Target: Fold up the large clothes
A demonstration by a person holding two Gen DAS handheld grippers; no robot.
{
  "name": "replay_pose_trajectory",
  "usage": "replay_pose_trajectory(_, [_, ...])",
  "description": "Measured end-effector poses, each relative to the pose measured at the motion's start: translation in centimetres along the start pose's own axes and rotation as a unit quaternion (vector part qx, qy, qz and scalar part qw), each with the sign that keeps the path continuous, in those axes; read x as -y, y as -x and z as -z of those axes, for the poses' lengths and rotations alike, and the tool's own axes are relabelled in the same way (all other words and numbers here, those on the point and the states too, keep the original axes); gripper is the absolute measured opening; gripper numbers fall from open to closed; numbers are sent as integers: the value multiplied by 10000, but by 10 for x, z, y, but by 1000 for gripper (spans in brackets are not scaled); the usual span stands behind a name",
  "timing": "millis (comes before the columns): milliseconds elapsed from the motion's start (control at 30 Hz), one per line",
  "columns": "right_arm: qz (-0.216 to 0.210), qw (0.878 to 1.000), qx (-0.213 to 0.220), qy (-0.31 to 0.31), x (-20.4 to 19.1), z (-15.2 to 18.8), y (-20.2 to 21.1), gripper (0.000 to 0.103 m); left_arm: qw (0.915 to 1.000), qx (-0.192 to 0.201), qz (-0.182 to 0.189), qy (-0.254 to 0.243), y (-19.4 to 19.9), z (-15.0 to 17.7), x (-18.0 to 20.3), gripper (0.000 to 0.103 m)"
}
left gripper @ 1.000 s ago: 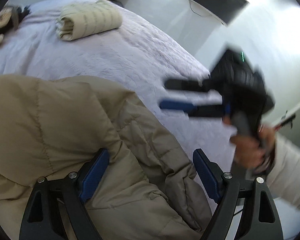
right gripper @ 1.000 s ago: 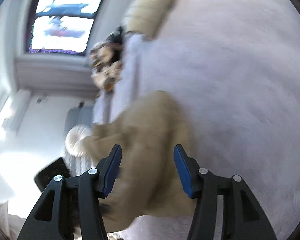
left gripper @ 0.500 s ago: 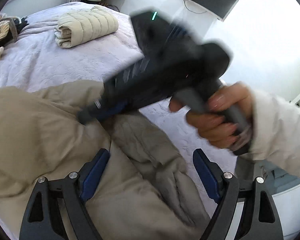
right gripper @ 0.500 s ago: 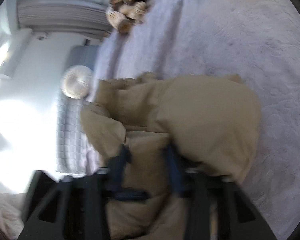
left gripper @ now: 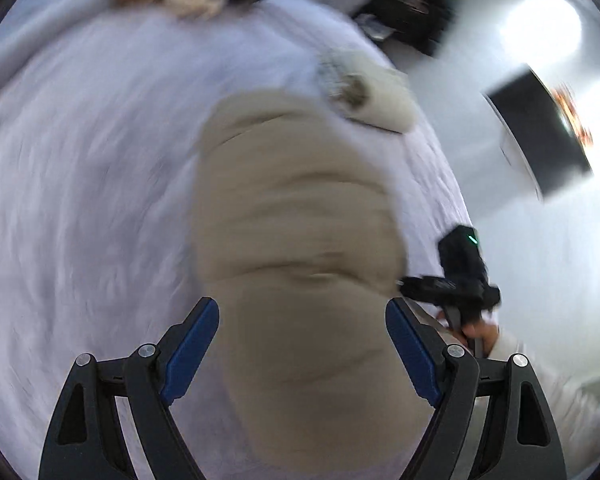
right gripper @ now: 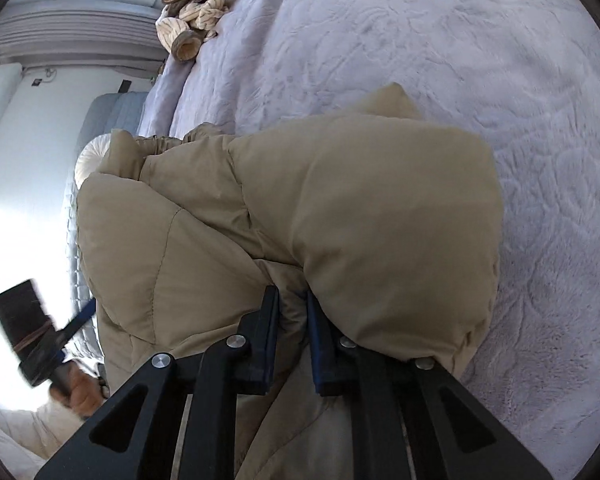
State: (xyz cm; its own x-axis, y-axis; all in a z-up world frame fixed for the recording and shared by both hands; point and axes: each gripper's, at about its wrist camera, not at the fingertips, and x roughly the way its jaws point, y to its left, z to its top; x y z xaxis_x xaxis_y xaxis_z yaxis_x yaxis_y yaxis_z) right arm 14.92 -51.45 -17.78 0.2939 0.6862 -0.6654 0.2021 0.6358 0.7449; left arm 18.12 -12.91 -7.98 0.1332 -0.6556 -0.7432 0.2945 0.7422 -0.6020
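Lavender bedspread (right gripper: 440,40) — tan jacket (right gripper: 340,208) atop

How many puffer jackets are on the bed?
2. The tan puffer jacket lies near the bed's edge, pinched by the right hand-held gripper; a cream jacket, rolled, lies beyond it. Others may be hidden.

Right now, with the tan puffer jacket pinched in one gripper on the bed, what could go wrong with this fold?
1. The right gripper pinches only a thin pleat of the puffy tan jacket; the slick fabric might slip free.
2. The left gripper is open, its fingers apart either side of the jacket and holding nothing, so the bulky folded layers may spring open.
3. The left view is motion-blurred; a fast swing could drag the jacket across the bedspread.
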Motion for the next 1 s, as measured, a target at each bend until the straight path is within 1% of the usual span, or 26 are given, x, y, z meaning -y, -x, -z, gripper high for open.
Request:
replay_pose_trajectory(33, [-7,10000,11,-6,0,0,0,13,9993,-134,248,252,-9,0,-14,85])
replay_pose_trajectory(67, [-15,10000,21,-19,0,0,0,13,9984,-191,354,391,-16,2,-22,85])
replay_pose_trajectory(133, [-31,10000,37,-48,1,1,1,13,9967,-319,551,504,-32,4,-28,85])
replay_pose_trajectory(233, [6,9999,94,-108,-1,3,5,14,9984,-322,379,268,-43,11,-16,87])
replay_pose_trajectory(267, [37,9998,133,-142,-4,5,8,16,9989,-337,284,143,-46,11,-9,90])
replay_pose_trajectory(300, [119,9996,180,-160,-8,6,14,19,9992,-345,200,61,-52,7,-5,90])
replay_pose_trajectory(367, [343,9989,289,-106,-18,9,27,29,9993,-359,91,-47,-54,8,2,90])
replay_pose_trajectory(400, [403,9985,372,-92,-22,12,38,47,9993,-357,59,-40,-55,8,3,90])
replay_pose_trajectory(433, [392,9981,471,-105,-26,17,50,73,9994,-355,42,-16,-56,8,4,90])
replay_pose_trajectory(500, [292,9975,641,-93,-33,26,74,98,9994,-347,-4,11,-61,7,11,90])
replay_pose_trajectory(533, [306,9972,680,-67,-36,30,84,102,9994,-343,-32,11,-61,8,12,90])
replay_pose_trajectory(600, [445,9971,618,-11,-40,38,99,103,9994,-335,-112,-21,-63,10,15,90])
replay_pose_trajectory(667, [668,9968,433,14,-39,42,101,103,9993,-328,-195,-40,-66,8,21,90])
replay_pose_trajectory(767, [878,9961,55,90,-37,43,89,103,9990,-301,-325,-73,-72,6,30,90])
replay_pose_trajectory(833, [929,9955,-154,82,-32,41,77,103,9988,-288,-398,-85,-74,6,35,90])
replay_pose_trajectory(933, [815,9958,-406,-108,-17,37,56,103,9987,-286,-418,-58,-75,1,34,90])
replay_pose_trajectory(1000, [347,9976,-503,-322,-7,33,42,103,9987,-287,-412,-62,-72,2,29,92])
